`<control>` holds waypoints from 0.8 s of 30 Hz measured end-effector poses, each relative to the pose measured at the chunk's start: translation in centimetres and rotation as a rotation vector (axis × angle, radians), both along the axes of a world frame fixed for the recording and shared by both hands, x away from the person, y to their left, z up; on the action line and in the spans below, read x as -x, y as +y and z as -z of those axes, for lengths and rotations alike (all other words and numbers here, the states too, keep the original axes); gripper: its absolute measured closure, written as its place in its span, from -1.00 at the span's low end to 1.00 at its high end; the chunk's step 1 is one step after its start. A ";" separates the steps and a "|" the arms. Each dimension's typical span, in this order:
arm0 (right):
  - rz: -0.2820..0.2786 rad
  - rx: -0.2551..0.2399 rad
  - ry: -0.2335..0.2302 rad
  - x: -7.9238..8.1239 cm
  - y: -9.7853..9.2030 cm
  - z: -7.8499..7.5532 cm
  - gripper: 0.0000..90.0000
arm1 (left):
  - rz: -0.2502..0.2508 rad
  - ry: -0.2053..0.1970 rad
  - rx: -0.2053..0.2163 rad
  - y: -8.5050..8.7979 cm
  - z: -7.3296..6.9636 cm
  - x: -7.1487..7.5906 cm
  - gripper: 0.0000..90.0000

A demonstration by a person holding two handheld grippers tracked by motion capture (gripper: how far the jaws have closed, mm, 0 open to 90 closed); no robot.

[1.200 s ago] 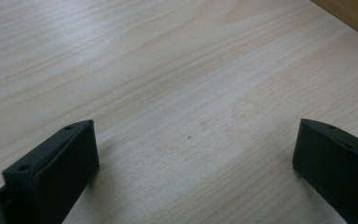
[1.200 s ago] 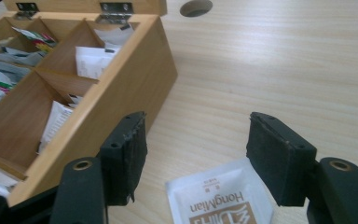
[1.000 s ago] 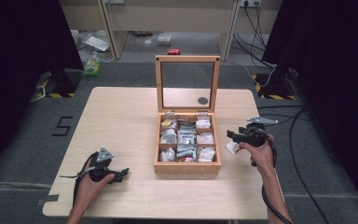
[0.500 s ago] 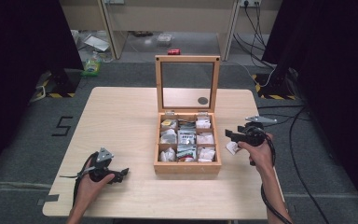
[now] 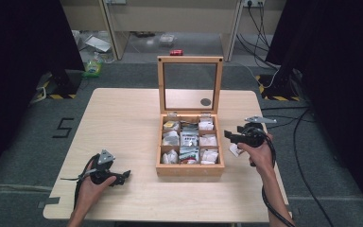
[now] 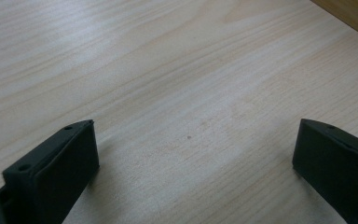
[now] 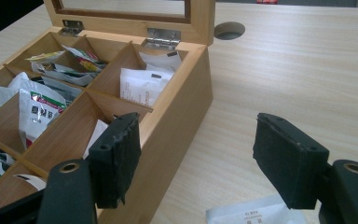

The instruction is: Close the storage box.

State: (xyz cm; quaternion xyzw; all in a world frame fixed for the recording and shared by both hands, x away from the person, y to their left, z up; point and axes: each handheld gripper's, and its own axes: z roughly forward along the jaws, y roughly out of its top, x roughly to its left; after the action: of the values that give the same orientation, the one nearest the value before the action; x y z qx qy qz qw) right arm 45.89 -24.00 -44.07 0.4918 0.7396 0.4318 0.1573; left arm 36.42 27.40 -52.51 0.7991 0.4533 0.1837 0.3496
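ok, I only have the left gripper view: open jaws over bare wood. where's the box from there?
Observer: The wooden box sits mid-table, off to the right of the left gripper and apart from it.
Operator: lid state?
Observer: The glass lid stands upright, fully open.
Operator: contents?
Observer: A three-by-three grid of compartments with small packets in them.
Operator: and the right side?
Observer: The right gripper hangs by the box's right wall. Its jaws are open and have just been opening, with nothing pressed between them. A white packet lies on the table just below them.
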 end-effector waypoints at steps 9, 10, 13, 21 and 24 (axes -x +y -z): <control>0.003 0.000 0.002 0.0 0.1 0.1 -0.29 | 0.000 0.000 0.000 0.0 0.0 0.0 -1.00; 0.003 0.001 0.001 -0.1 0.1 0.1 -0.29 | 0.000 0.000 0.000 0.0 0.0 0.0 -1.00; 0.003 -0.002 -0.002 -0.2 0.3 0.0 -0.29 | 0.000 0.000 0.000 0.0 0.0 0.0 -1.00; -0.008 -0.007 -0.021 -0.7 0.8 -0.3 -0.29 | 0.000 0.000 0.000 0.0 0.0 0.0 -1.00; -0.010 -0.009 -0.031 -1.1 1.1 -0.5 -0.29 | 0.000 0.000 0.000 0.0 0.0 0.0 -1.00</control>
State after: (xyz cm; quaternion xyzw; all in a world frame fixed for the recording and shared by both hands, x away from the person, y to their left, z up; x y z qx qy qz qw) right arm 46.97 -22.85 -43.59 0.4822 0.7375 0.4433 0.1645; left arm 36.42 27.40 -52.51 0.7991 0.4532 0.1839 0.3497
